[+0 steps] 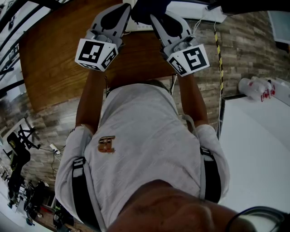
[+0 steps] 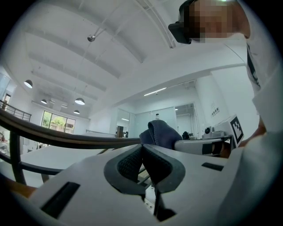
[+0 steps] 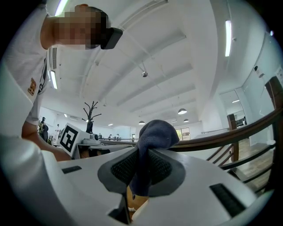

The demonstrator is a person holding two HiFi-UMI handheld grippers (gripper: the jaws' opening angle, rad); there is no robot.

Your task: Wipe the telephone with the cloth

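In the right gripper view my right gripper (image 3: 142, 154) is shut on a dark blue cloth (image 3: 154, 132), which bunches up above the pads. The same cloth (image 2: 161, 131) shows in the left gripper view just beyond my left gripper (image 2: 142, 146), whose jaws are shut with nothing between them. In the head view both grippers are raised side by side over the wooden table (image 1: 50, 63), left gripper (image 1: 123, 11) and right gripper (image 1: 158, 22), with the dark cloth (image 1: 144, 10) at their tips. I cannot make out the telephone in any view.
The person's white shirt (image 1: 145, 145) fills the middle of the head view. A white table (image 1: 253, 154) lies at the right with plastic bottles (image 1: 256, 88) beside it. A yellow-black strip (image 1: 220, 59) crosses the plank floor. A dark curved rail (image 3: 230, 132) runs close behind the grippers.
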